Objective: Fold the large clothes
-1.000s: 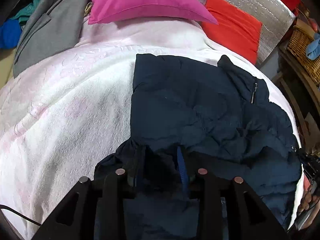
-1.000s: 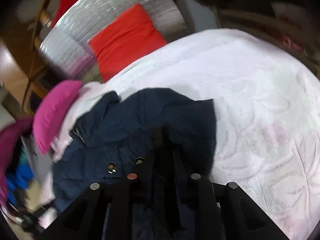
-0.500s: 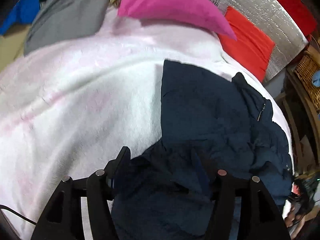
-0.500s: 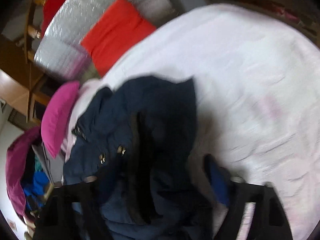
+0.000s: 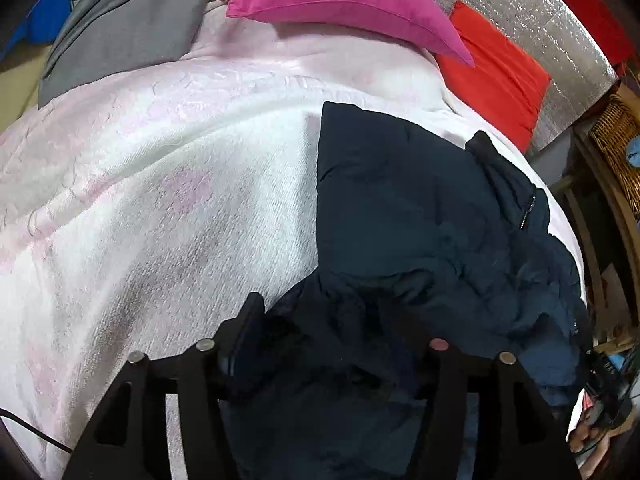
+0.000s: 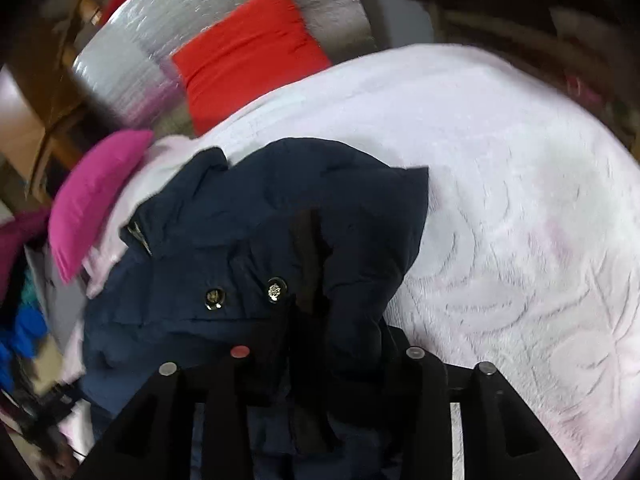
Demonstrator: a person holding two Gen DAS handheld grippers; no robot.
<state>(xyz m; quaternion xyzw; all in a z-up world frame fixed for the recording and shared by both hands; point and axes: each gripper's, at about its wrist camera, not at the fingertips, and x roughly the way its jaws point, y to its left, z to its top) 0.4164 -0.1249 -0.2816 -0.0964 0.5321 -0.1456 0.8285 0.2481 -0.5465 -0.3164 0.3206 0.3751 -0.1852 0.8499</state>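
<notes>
A dark navy padded jacket (image 5: pixel 404 208) lies crumpled on a white and pink blanket (image 5: pixel 168 200) covering the bed. My left gripper (image 5: pixel 324 332) is open, its jaws wide apart with bunched jacket fabric lying between them. In the right wrist view the same jacket (image 6: pixel 248 232) shows two gold buttons and a black strip. My right gripper (image 6: pixel 320 344) is open too, with a fold of the jacket heaped between its fingers and hiding the tips.
A magenta pillow (image 5: pixel 344 0), a red cushion (image 5: pixel 496 68) and a silver foil panel (image 5: pixel 540 12) stand at the head of the bed. A grey garment (image 5: pixel 120 28) lies at the far left. A wicker basket (image 5: pixel 616 148) is at the right edge.
Both grippers were shut on the jacket one second ago and have opened. The jacket fabric has dropped and now lies loose between the jaws.
</notes>
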